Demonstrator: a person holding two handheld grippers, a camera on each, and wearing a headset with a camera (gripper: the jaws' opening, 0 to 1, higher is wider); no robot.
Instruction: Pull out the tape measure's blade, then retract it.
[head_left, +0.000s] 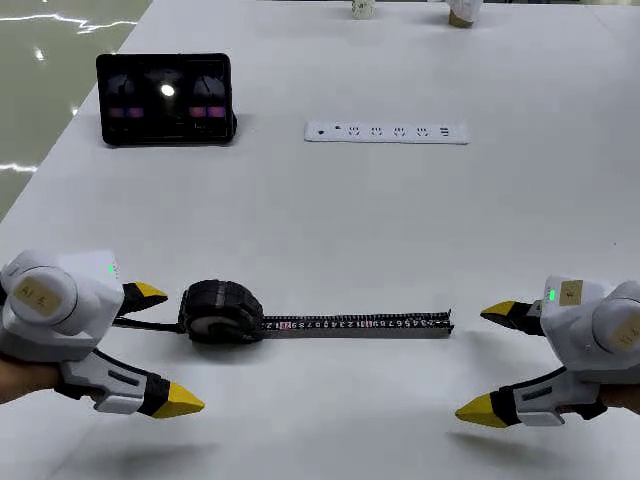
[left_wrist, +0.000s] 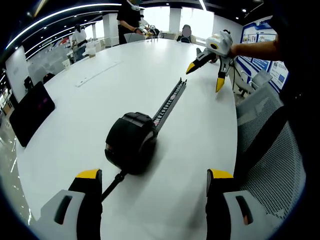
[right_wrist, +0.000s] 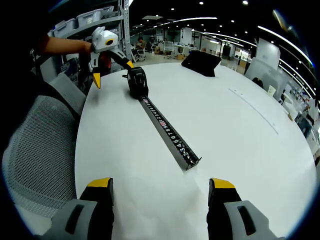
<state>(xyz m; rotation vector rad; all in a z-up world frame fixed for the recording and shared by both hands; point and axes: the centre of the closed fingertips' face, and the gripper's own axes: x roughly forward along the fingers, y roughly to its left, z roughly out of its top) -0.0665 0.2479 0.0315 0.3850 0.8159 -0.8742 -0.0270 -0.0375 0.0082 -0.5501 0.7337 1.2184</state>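
Observation:
A black tape measure (head_left: 221, 312) lies on the white table (head_left: 330, 220), its blade (head_left: 360, 323) drawn out to the right and flat on the surface. My left gripper (head_left: 160, 345) stands open just left of the case, touching nothing; a black strap runs from the case toward it. In the left gripper view the case (left_wrist: 131, 142) lies ahead between the yellow fingertips (left_wrist: 89, 174). My right gripper (head_left: 492, 360) is open a little right of the blade's hook end (right_wrist: 192, 162). The far case (right_wrist: 137, 81) appears in the right gripper view.
A black tablet-like device (head_left: 166, 98) stands at the back left. A white power strip (head_left: 386, 132) lies at the back centre. Mesh office chairs (right_wrist: 40, 145) sit by the table's near edge. People stand at the far end (left_wrist: 131, 15).

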